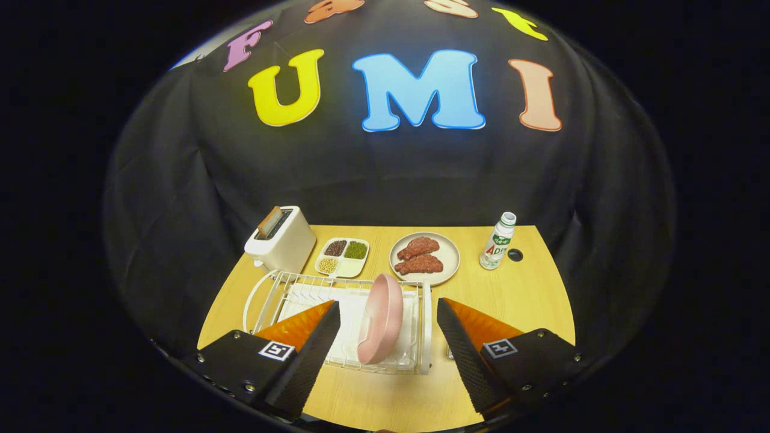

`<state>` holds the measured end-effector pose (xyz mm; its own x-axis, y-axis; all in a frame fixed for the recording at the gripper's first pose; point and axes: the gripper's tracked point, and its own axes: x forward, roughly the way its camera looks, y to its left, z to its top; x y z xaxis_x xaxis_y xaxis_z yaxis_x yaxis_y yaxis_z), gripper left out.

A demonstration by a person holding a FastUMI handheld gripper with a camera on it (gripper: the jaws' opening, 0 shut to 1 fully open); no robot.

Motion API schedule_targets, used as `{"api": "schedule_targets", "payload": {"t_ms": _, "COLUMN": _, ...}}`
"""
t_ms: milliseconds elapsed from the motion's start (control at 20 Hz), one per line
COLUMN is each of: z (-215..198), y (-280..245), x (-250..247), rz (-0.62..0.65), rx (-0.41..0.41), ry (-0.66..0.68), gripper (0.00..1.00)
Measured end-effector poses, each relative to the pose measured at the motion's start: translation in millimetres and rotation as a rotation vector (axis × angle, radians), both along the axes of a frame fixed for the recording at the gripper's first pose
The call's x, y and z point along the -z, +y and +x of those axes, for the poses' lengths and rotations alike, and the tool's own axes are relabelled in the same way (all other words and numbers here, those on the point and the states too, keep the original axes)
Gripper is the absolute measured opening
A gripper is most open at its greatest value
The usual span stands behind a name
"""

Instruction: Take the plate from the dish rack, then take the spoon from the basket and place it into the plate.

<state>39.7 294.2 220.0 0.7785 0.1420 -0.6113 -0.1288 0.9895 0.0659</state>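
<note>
Gripper view: hand-held gripper fingers spread wide, holding nothing. Pink plate stands on edge in the dish rack just ahead, between them. Likely rigid, light, slick; take the upper rim. Beyond: toaster.

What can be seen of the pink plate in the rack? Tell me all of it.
The plate is plain pale pink, smooth and matte, like plastic or ceramic, with a raised rim. It stands on edge, leaning slightly, slotted in the wire rack over a white tray. It sits just ahead of the open tool, between its fingers' lines; neither finger touches it. Only the rack holds it.
</note>
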Motion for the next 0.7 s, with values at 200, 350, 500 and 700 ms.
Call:
{"api": "schedule_targets", "payload": {"t_ms": 200, "z": 16, "y": 8, "x": 18, "rz": -0.034, "rx": 0.038, "ry": 0.103, "gripper": 0.98}}
{"api": "schedule_targets", "payload": {"t_ms": 350, "z": 24, "y": 14, "x": 31, "rz": -0.055, "rx": 0.053, "ry": 0.168, "gripper": 0.98}}
{"api": "schedule_targets", "payload": {"t_ms": 500, "z": 36, "y": 15, "x": 43, "rz": -0.059, "rx": 0.077, "ry": 0.228, "gripper": 0.98}}
{"api": "schedule_targets", "payload": {"t_ms": 700, "z": 50, "y": 8, "x": 69, "rz": -0.118, "rx": 0.119, "ry": 0.322, "gripper": 0.96}}
